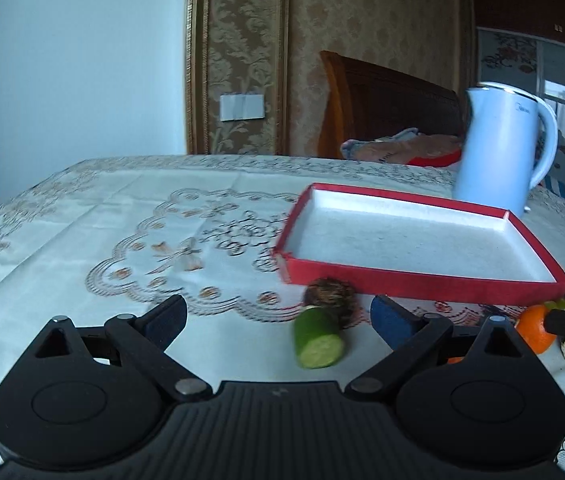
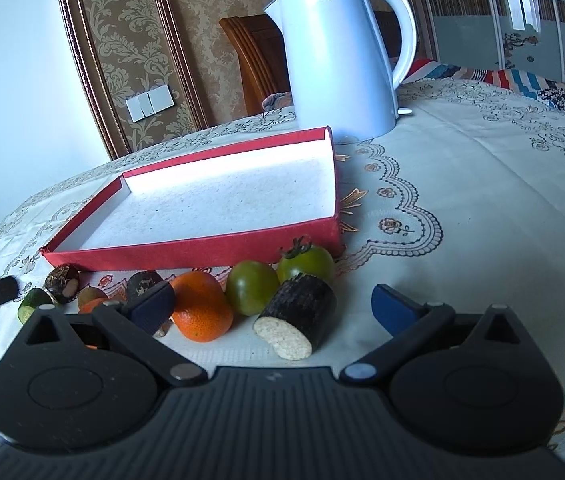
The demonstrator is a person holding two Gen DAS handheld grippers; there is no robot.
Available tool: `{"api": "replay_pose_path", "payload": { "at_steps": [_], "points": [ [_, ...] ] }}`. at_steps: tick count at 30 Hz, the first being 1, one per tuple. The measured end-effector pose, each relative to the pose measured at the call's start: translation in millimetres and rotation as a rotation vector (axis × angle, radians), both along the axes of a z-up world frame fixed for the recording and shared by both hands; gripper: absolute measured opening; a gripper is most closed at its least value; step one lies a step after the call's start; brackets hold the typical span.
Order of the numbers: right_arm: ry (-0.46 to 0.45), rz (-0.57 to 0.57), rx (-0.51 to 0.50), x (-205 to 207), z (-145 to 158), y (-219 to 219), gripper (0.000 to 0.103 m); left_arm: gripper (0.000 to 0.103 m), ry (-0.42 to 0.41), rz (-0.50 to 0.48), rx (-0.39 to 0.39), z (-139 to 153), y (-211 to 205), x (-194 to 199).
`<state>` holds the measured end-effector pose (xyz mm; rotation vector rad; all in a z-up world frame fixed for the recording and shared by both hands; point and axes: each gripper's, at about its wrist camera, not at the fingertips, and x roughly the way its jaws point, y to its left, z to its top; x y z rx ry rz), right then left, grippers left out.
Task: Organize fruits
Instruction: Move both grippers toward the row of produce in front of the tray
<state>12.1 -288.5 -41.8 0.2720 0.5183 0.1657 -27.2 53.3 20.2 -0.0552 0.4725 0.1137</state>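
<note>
Left wrist view, item 1: left claw (image 1: 278,322), jaws spread wide, nothing held. We log the cucumber stub (image 1: 319,340) lying on the counter (image 1: 82,224) just ahead, between the finger lines, slightly right of centre; long axis runs fwd-back w/ cut face toward us, so jaws straddle its sides as they stand. A dark hairy root piece (image 1: 332,296) sits touching or just behind it, up against the red tray (image 1: 422,284) front wall; we can't tell if they touch.

Right wrist view, item 2: right claw (image 2: 273,308), also fully apart, empty. Dark-skinned cut chunk (image 2: 298,316) sits centred between the fingers, axis tilted back-right, pale cut face toward us. Orange (image 2: 202,306) just beside left finger; two green tomatoes (image 2: 252,288) behind.

Tray: empty, directly beyond both groups, low rim. Kettle (image 2: 342,60) stands behind tray's far right corner. We judge each claw nearest its own piece; lift-over room is open, counter to the left is bare.
</note>
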Motion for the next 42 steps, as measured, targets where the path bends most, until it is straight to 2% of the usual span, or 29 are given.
{"api": "replay_pose_path", "payload": {
  "at_steps": [3,7,10,15,23,29,33,37,41,42],
  "points": [
    [0.000,0.001,0.000,-0.2,-0.4,0.5,0.103,0.099,0.023,0.003,-0.014,-1.8,10.2,-3.5],
    [0.003,0.003,0.007,0.4,-1.0,-0.7,0.103,0.099,0.055,-0.007,0.038,-8.0,7.8,-8.0],
    [0.006,0.004,0.012,1.1,-1.2,-1.4,0.103,0.099,0.087,-0.055,0.015,-11.6,9.6,-19.8],
    [0.007,0.005,0.012,1.0,-1.0,-0.9,0.103,0.099,0.084,-0.049,0.070,-19.0,2.8,-43.7],
    [0.008,0.007,0.011,1.7,-1.3,-0.5,0.103,0.099,0.114,-0.054,0.106,-29.9,-9.7,-47.6],
    [0.009,0.007,0.012,1.3,-1.2,-0.6,0.103,0.098,0.124,-0.035,0.073,-30.7,-3.8,-46.9],
    [0.009,0.008,0.014,1.0,-1.5,-0.3,0.103,0.087,0.120,-0.050,0.064,-31.8,-3.4,-51.3],
    [0.010,0.008,0.014,1.1,-1.5,-0.3,0.103,0.064,0.134,-0.063,0.062,-34.0,-5.6,-50.4],
    [0.010,0.008,0.014,1.2,-1.6,-0.3,0.103,0.060,0.132,-0.069,0.059,-34.2,-6.5,-51.4],
    [0.010,0.008,0.014,1.2,-1.6,-0.3,0.103,0.054,0.132,-0.073,0.054,-34.2,-6.9,-51.9]
  ]
}}
